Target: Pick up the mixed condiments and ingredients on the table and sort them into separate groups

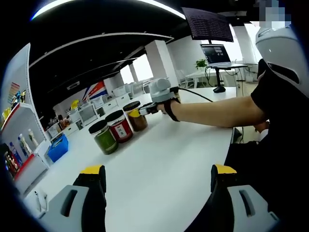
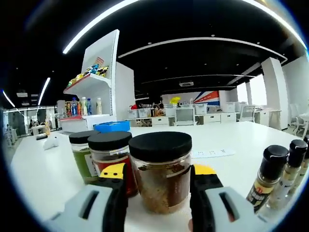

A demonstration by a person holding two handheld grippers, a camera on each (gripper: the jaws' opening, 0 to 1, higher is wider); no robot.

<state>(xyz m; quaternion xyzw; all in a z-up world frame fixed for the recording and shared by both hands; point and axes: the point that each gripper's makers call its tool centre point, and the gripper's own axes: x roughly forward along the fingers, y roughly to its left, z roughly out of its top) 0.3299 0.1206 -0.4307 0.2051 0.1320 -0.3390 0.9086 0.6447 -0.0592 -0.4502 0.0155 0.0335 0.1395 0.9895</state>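
Three black-lidded jars stand in a row on the white tabletop [image 1: 159, 164] — green jar [image 1: 103, 137], red jar [image 1: 119, 126], brown jar [image 1: 135, 115]. The right gripper [image 2: 159, 188] has its jaws on either side of the brown jar [image 2: 161, 171], close to the glass; contact — cannot tell. Spice shakers [image 2: 268, 176] stand just beside it, near the edge. The left gripper [image 1: 157, 183] hangs wide open above bare tabletop, holding nothing.
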